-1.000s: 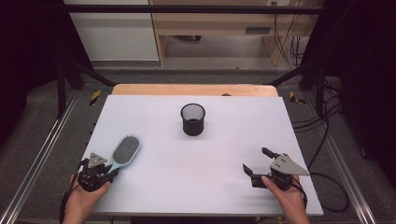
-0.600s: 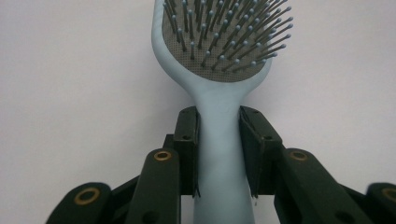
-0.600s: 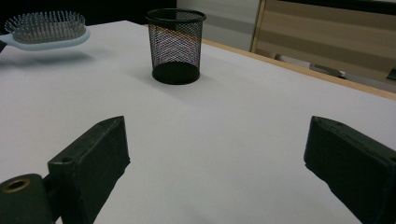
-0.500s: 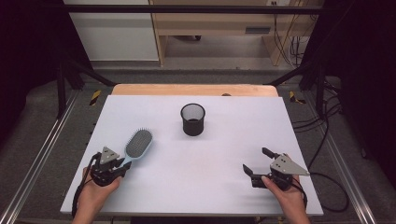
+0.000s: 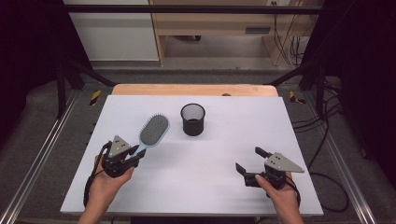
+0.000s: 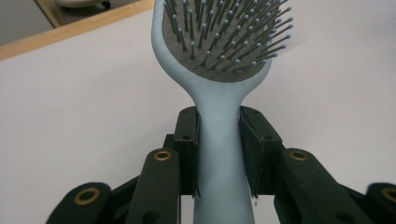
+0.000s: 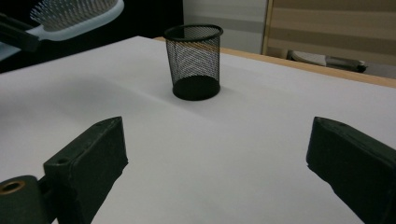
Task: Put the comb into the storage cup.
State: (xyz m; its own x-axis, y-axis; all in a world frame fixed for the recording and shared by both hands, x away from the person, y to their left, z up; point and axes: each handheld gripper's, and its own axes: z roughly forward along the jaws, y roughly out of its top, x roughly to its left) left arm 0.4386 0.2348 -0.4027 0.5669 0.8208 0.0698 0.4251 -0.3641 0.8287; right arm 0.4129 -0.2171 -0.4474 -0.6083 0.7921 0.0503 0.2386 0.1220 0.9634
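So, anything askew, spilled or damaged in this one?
Nothing stands out. The left gripper is clamped squarely on the handle of the hairbrush, the mesh cup stands upright, and the right gripper is open on the white table.

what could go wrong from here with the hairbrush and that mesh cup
The left gripper clamps the hairbrush low on its smooth handle with the heavy bristle head far out, so it may pivot or slip. The mesh cup looks light and narrow; the wide head might catch its rim and tip it. The right gripper is open and away, not steadying the cup.
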